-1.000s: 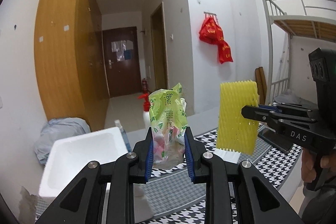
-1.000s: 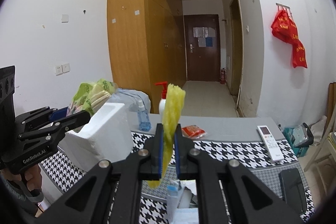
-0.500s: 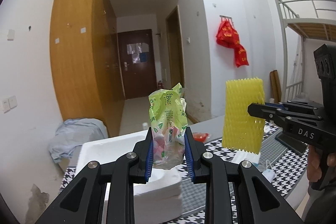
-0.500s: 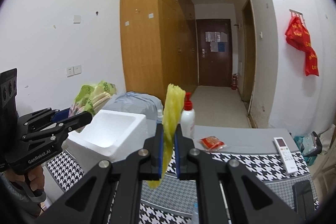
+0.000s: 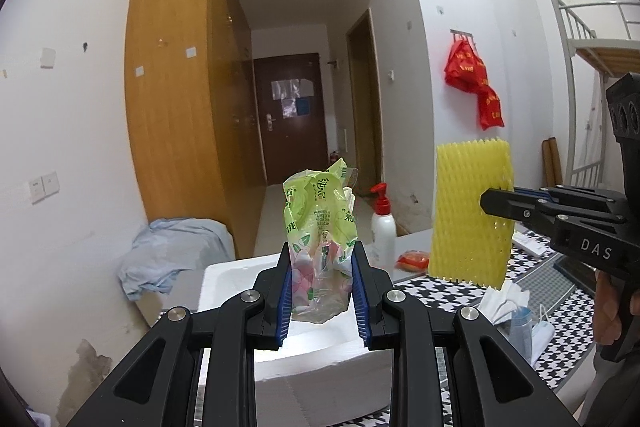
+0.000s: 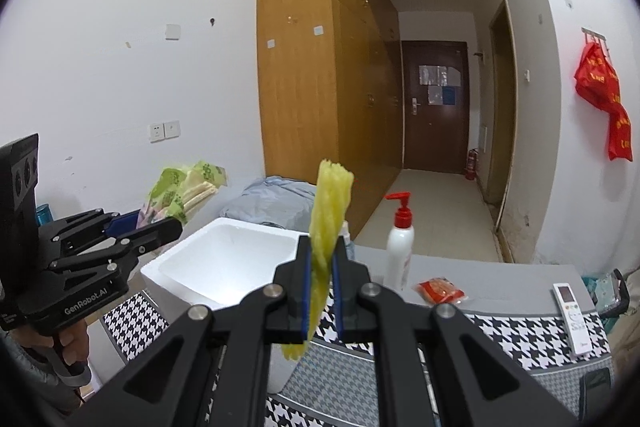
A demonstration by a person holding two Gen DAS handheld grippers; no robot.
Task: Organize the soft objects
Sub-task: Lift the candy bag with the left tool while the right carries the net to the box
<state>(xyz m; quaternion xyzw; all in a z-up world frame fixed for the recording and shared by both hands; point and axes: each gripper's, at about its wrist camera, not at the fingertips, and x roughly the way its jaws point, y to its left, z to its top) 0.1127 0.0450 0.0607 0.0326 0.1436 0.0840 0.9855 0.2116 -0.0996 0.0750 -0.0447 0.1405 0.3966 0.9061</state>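
Soft things fill both grippers. Between the blue pads of the left gripper (image 5: 322, 291) stands a crumpled green plastic bag (image 5: 320, 227), pinched at its lower part, with its printed top rising well above the fingertips; what it contains is hard to make out, perhaps something pink and white. The right gripper (image 6: 321, 283) has its jaws pressed nearly together on a yellow foam net sleeve (image 6: 326, 227), squeezed thin between the pads, its top sticking up past the fingertips and its lower end hanging below them.

Just beyond and below the fingertips of both grippers sits a white foam box (image 6: 224, 259), open at the top, on a table with a black-and-white houndstooth cloth (image 6: 508, 331). Past the right fingertips, a little to the right, stands a white pump bottle with a red top (image 6: 400, 251), then a small red packet (image 6: 440, 290), and farther right a white remote control (image 6: 572, 311). A rumpled pale-blue cloth (image 5: 172, 255) lies beyond the box to the left of the left fingers. Some white face masks (image 5: 520, 311) lie on the cloth right of the left fingers, beneath the sleeve.
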